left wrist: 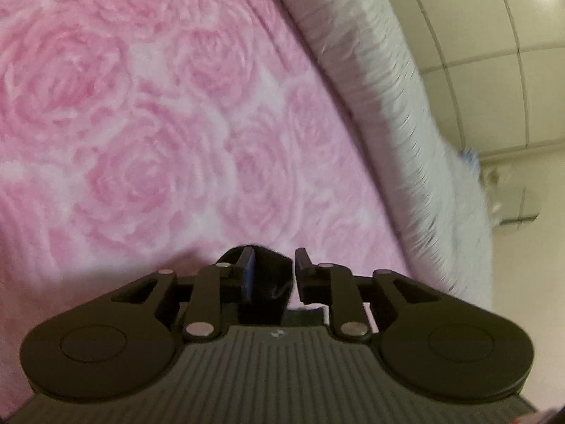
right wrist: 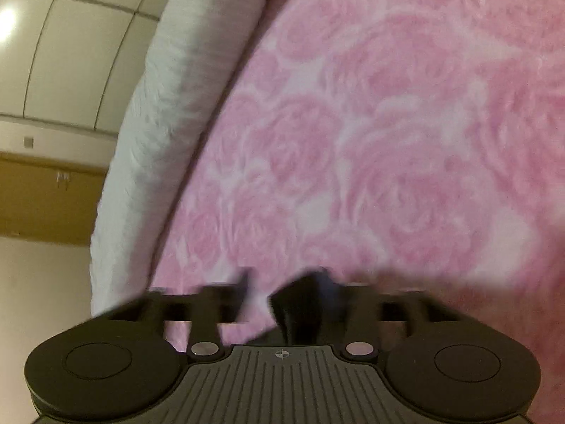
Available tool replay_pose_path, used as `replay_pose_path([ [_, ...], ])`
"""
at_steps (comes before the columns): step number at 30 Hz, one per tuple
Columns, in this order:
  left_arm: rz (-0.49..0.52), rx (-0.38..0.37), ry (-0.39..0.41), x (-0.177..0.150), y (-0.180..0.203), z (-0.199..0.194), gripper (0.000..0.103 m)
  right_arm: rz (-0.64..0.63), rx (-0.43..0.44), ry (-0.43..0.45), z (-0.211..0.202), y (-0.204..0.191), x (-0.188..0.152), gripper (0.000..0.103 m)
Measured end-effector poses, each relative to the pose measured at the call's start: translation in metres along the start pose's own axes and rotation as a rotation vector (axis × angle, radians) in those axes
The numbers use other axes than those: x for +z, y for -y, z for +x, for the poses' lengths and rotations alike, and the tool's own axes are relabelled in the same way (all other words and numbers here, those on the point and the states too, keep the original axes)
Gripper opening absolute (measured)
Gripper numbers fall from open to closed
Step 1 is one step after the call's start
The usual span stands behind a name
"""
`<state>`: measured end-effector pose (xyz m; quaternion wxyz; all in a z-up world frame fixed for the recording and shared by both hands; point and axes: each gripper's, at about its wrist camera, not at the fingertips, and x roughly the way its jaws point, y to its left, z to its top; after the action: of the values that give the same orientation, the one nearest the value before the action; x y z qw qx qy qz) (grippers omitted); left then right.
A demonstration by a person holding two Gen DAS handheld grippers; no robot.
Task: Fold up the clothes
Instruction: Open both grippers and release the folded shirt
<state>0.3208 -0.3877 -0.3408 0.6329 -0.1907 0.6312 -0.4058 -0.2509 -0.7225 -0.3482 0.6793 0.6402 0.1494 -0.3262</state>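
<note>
The left wrist view is filled by a pink fleece cloth (left wrist: 169, 113), soft and fuzzy, printed with large rounded roses in deeper pink on pale pink; it hangs close in front of the camera like a curtain; along its right side runs a broad white border (left wrist: 399, 113) of shaggy, ribbed pile, curving down from the top; a small tuft of blue (left wrist: 468, 157) shows at that border's outer edge; beyond it are a pale panelled ceiling (left wrist: 476, 35) crossed by thin dark seams, and a cream wall.

The left tongs (left wrist: 270, 272) are matte black plastic with flat angular fingers and round hinge discs; the jaws stand a narrow way apart, and a dark wedge-shaped piece with a blue face sits in the gap; whether any cloth is pinched there I cannot tell.

The right wrist view shows the same rose cloth (right wrist: 388, 123) spread across the upper right, its white shaggy border (right wrist: 148, 148) falling down the left side; behind are the panelled ceiling (right wrist: 70, 53) and a tan band of wall (right wrist: 42, 194).

The right tongs (right wrist: 282, 293) are badly blurred; a fold of the pink cloth lies between the fingers, so they appear closed on it; no counter or bed is in view.
</note>
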Motion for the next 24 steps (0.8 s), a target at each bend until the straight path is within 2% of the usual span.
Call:
replay_pose_path([
  [3, 0.088, 0.004, -0.018, -0.015, 0.011, -0.012, 0.021, -0.094, 0.026, -0.019, -0.013, -0.01, -0.001, 0.074],
  [4, 0.147, 0.019, -0.043, -0.024, 0.017, -0.012, 0.021, -0.172, 0.054, -0.047, -0.018, -0.018, -0.006, 0.074],
  [6, 0.305, 0.069, -0.118, -0.05, 0.029, -0.005, 0.021, -0.376, 0.073, -0.151, -0.021, -0.038, -0.027, 0.073],
  [8, 0.463, 0.118, -0.193, -0.076, 0.041, 0.001, 0.021, -0.561, 0.003, -0.262, -0.015, -0.051, -0.055, 0.073],
  [9, 0.542, 0.143, -0.23, -0.089, 0.047, 0.004, 0.02, -0.632, -0.034, -0.307, -0.01, -0.052, -0.068, 0.07],
  [10, 0.574, 0.156, -0.25, -0.095, 0.048, 0.011, 0.02, -0.694, -0.068, -0.347, -0.003, -0.051, -0.081, 0.061],
  [11, 0.574, 0.163, -0.259, -0.098, 0.047, 0.02, 0.02, -0.735, -0.096, -0.367, 0.004, -0.049, -0.088, 0.05],
  [13, 0.584, 0.187, -0.246, -0.098, 0.046, 0.039, 0.02, -0.8, -0.145, -0.39, 0.019, -0.043, -0.1, 0.036],
  [17, 0.657, 0.219, -0.166, -0.084, 0.058, 0.072, 0.02, -0.952, -0.226, -0.311, 0.051, -0.048, -0.106, 0.036],
  [20, 0.656, 0.187, -0.054, -0.067, 0.074, 0.076, 0.02, -0.95, -0.255, -0.128, 0.056, -0.062, -0.09, 0.036],
  [22, 0.661, 0.182, -0.064, -0.069, 0.074, 0.079, 0.02, -0.899, -0.254, -0.058, 0.05, -0.067, -0.078, 0.036],
  [24, 0.672, 0.186, -0.095, -0.073, 0.073, 0.083, 0.02, -0.873, -0.234, -0.11, 0.044, -0.068, -0.08, 0.036],
])
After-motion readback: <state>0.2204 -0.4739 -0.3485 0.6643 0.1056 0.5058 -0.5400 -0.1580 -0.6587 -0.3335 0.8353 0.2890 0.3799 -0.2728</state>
